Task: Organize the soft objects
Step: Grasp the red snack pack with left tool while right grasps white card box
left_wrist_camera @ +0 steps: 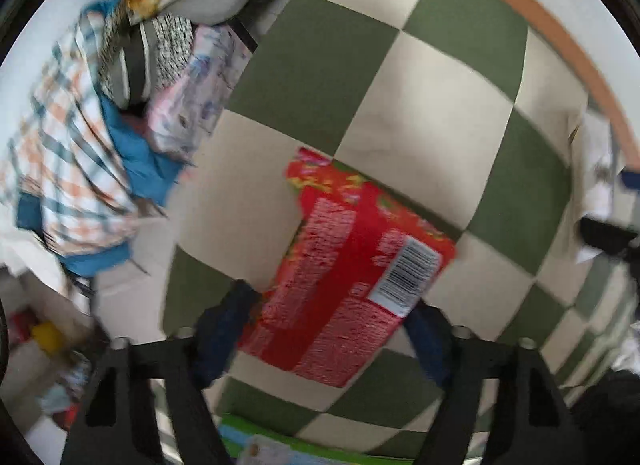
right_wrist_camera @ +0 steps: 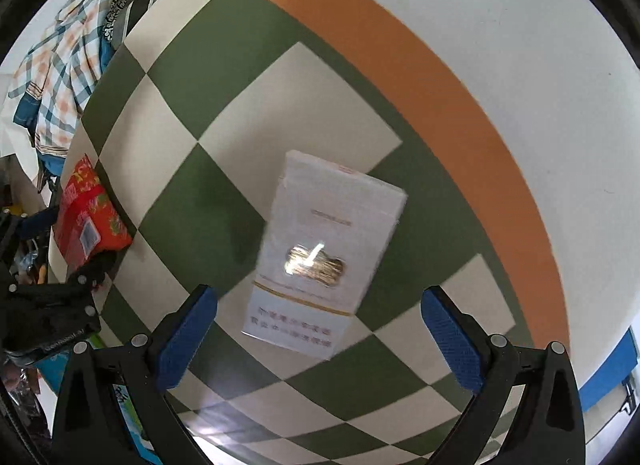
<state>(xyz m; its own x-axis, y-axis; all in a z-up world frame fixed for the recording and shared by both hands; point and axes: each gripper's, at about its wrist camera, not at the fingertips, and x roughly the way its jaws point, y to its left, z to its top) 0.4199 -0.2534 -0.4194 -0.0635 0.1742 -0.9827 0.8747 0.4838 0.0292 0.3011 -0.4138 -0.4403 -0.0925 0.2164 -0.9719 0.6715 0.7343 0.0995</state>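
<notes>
Left gripper [left_wrist_camera: 332, 329] clamps the red packet [left_wrist_camera: 352, 265], long axis running near-to-far, tilted left. Right gripper [right_wrist_camera: 320, 329] gapes wide over the white pack [right_wrist_camera: 324, 253], lengthwise near-to-far on the checkered mat [right_wrist_camera: 240, 113].

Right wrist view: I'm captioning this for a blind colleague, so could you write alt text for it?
A white rectangular glossy pack lies on a green-and-cream checkered cloth, between the spread blue pads of the open right tool. At far left, the left tool grips a red printed packet.
</notes>
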